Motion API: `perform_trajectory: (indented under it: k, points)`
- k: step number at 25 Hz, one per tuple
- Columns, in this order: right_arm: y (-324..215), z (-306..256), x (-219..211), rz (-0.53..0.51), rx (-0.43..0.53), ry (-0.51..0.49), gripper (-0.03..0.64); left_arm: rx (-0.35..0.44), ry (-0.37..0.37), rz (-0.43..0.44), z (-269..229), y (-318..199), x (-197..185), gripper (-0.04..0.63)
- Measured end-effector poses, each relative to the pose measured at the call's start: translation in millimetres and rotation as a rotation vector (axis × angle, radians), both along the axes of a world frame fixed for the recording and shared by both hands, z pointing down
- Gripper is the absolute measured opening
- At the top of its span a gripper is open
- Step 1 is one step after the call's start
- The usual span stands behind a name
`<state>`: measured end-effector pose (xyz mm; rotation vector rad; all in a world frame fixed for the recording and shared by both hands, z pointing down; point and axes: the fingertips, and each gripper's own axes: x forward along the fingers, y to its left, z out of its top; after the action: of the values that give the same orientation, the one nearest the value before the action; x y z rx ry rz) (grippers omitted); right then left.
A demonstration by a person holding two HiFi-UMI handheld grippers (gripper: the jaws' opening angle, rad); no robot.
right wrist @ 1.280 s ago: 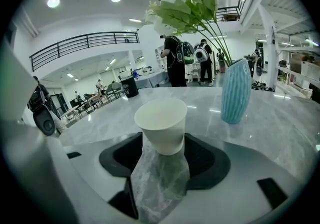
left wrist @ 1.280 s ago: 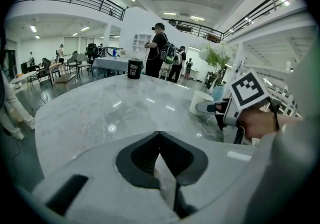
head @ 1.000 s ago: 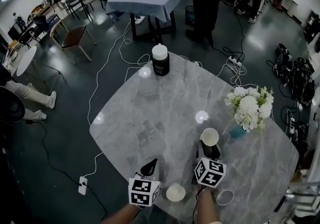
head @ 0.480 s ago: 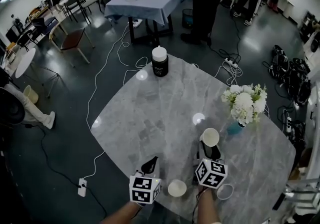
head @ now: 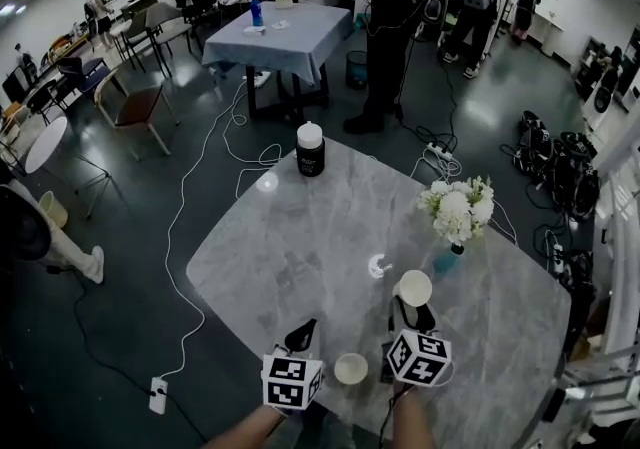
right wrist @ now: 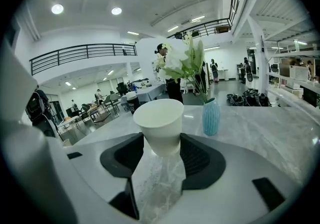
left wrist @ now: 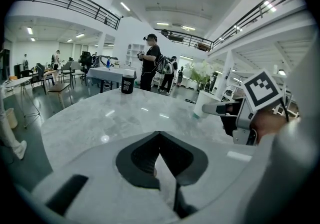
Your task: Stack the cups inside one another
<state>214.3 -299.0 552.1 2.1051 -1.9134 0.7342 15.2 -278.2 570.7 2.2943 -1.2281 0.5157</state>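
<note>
Head view has lifted and backed off: the grey marble table reads smaller, with more room in frame. The right gripper with the held white paper cup has drawn back, its marker cube now nearly level with the loose white paper cup.

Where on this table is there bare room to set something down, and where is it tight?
Bare: the wide middle of the table, from the black jar down to the grippers, and its left side. Tight: the near edge, where left gripper, loose cup and right gripper with its held cup crowd together, flower vase just right.
</note>
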Motion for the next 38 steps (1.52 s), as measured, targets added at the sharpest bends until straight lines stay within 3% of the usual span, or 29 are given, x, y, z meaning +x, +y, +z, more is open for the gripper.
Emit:
perform_trajectory:
  k: [10,25,38]
  points:
    - [55,-47,-2,0.037,0.045,0.028,0.219,0.047,0.03,0.078,-34,35,7,-0.005]
    - [149,-88,12,0.164,0.103,0.045,0.219,0.098,0.087,0.332,-64,100,69,-0.005]
    - [207,-70,51,0.265,0.066,0.047,0.219,0.08,0.083,0.487,-53,139,131,-0.005]
